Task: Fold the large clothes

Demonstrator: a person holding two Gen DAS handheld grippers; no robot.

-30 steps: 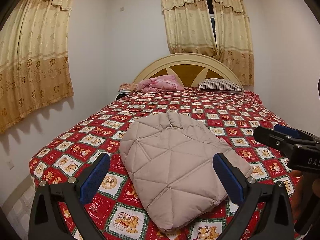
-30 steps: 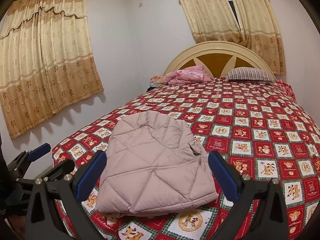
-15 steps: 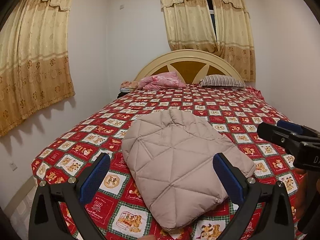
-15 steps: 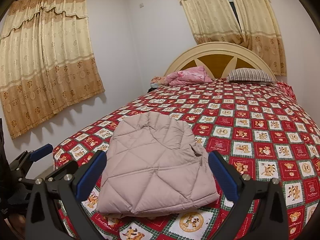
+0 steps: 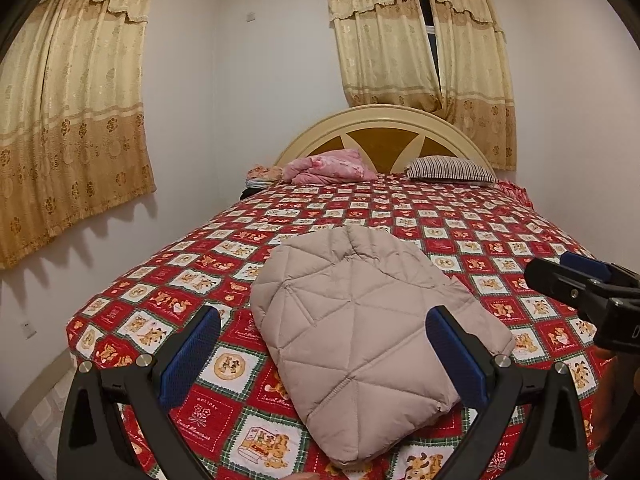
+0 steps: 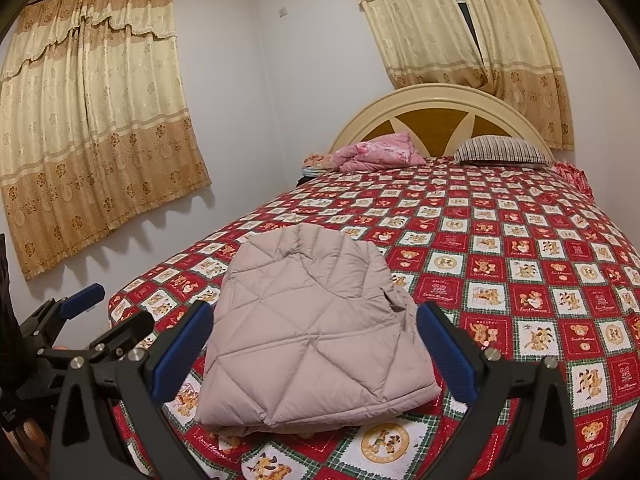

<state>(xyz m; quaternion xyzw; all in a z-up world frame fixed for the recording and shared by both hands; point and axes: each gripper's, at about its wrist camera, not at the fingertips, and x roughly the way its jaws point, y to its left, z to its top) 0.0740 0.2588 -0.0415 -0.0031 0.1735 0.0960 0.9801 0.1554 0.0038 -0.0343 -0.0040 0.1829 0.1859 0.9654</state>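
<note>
Bed (image 5: pixel 460 216) covered with a red patchwork spread (image 6: pixel 520 248) printed with teddy-bear squares. Arched cream headboard (image 5: pixel 384 136) with brown panels stands against the far wall. Striped pillow (image 5: pixel 450 168) lies at the head, right side; crumpled pink bedding (image 5: pixel 332 165) lies at the head, left side. Beige-and-gold patterned curtains (image 5: pixel 72 120) hang over the left wall; a second pair (image 5: pixel 420 44) hangs behind the headboard, slightly parted. Wall socket (image 5: pixel 27 330) low on the left wall.
</note>
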